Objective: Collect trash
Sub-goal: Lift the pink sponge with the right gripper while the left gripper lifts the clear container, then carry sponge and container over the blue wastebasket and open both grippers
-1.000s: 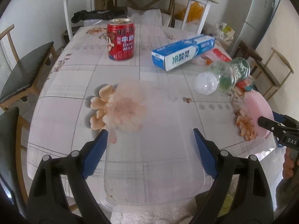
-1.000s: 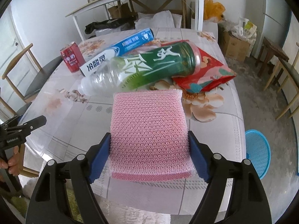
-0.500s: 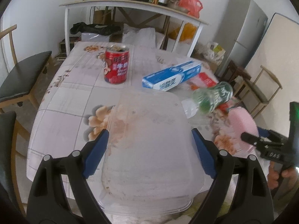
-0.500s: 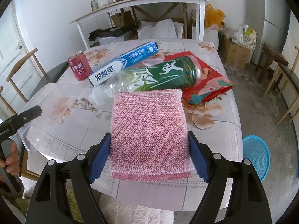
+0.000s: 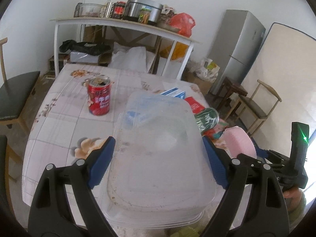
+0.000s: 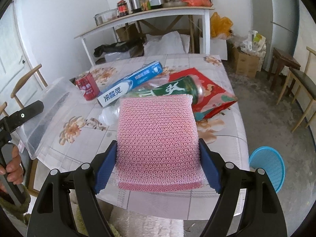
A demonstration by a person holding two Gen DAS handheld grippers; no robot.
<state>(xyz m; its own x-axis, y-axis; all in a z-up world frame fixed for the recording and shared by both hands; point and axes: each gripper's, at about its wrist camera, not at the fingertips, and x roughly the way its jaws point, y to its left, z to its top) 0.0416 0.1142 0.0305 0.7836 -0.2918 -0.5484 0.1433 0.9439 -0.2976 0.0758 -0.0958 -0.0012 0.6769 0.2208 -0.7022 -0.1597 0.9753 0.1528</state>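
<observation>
Fingers of left gripper [image 5: 159, 163] pinch a clear plastic container [image 5: 158, 158]; right gripper [image 6: 158, 166] fingers pinch a pink scrubber [image 6: 158, 138], both off the table [image 6: 217, 134]. Judgement: keep both squeezes steady, container level. Only the right view shows the blue basket [image 6: 266, 167], low right of the fingers.

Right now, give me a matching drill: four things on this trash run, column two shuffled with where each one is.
1. clear box
2. pink sponge
3. red can
4. blue basket

a. on the floor
b. in the left gripper
c. upright on the table
d. in the right gripper

Pairs: 1-b, 2-d, 3-c, 4-a
</observation>
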